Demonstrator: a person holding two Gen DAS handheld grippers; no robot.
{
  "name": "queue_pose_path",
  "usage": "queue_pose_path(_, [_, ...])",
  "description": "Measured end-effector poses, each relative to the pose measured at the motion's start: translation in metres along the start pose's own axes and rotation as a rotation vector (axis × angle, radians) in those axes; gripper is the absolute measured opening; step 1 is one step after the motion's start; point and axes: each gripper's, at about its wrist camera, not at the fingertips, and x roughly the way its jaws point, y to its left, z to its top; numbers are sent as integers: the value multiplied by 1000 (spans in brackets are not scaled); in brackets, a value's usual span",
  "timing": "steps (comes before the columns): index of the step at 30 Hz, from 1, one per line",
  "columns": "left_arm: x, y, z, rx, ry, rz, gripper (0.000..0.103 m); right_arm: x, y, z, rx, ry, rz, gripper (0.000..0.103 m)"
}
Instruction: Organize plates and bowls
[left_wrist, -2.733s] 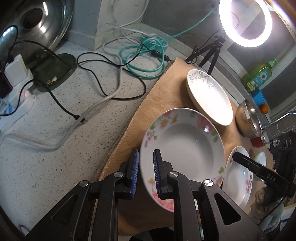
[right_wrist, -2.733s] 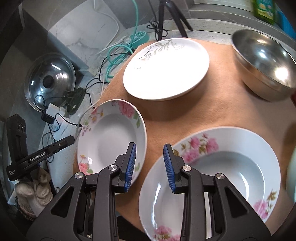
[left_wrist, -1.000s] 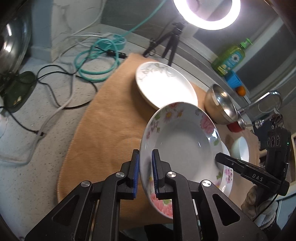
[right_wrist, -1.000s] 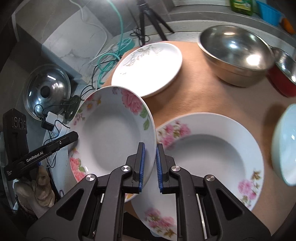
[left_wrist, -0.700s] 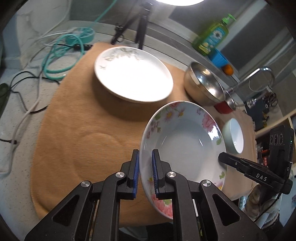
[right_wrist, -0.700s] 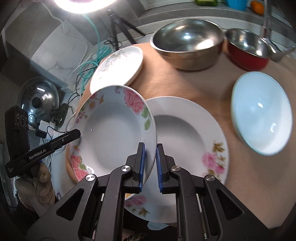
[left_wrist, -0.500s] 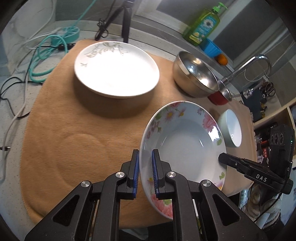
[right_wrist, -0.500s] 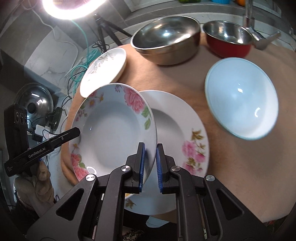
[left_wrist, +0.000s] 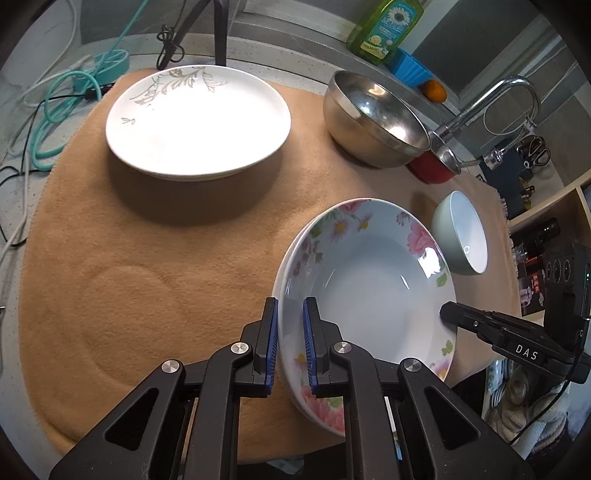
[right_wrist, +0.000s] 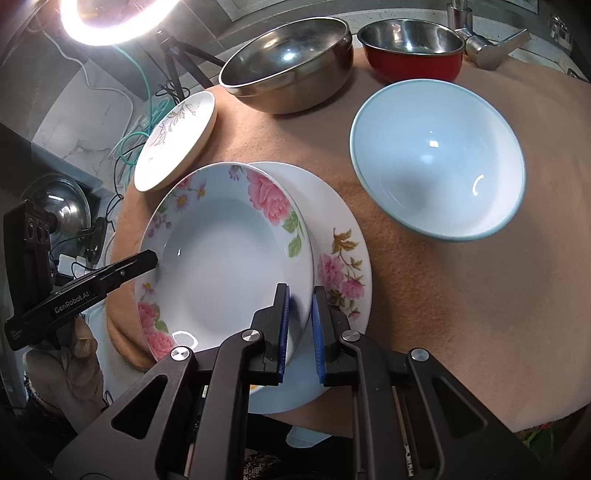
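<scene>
Both the left tool (left_wrist: 288, 345) and the right tool (right_wrist: 298, 330) pinch opposite rims of one flowered plate (right_wrist: 221, 258), held over a second flowered plate (right_wrist: 340, 258) on the tan mat (left_wrist: 147, 258). Farther off sit a white plate (left_wrist: 197, 118), steel bowl (left_wrist: 373, 118), red bowl (right_wrist: 412, 48) and pale bowl (right_wrist: 437, 158); a faucet (left_wrist: 491, 99) and soap bottle (left_wrist: 386, 29) stand at the speckled surface's (left_wrist: 22, 107) far edge.

To your left, the tan mat (left_wrist: 147, 266) lies bare between the near edge and the leaf-patterned plate (left_wrist: 197, 122) at the far side. On the right, the pale bowl (right_wrist: 437, 162), steel bowl (right_wrist: 288, 62) and red bowl (right_wrist: 412, 48) stand close together, leaving narrow gaps.
</scene>
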Motion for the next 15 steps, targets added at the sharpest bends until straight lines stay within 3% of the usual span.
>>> queue_pose_path(15, [11, -10, 2, 26, 19, 18, 11, 7, -3, 1, 11, 8, -8, 12])
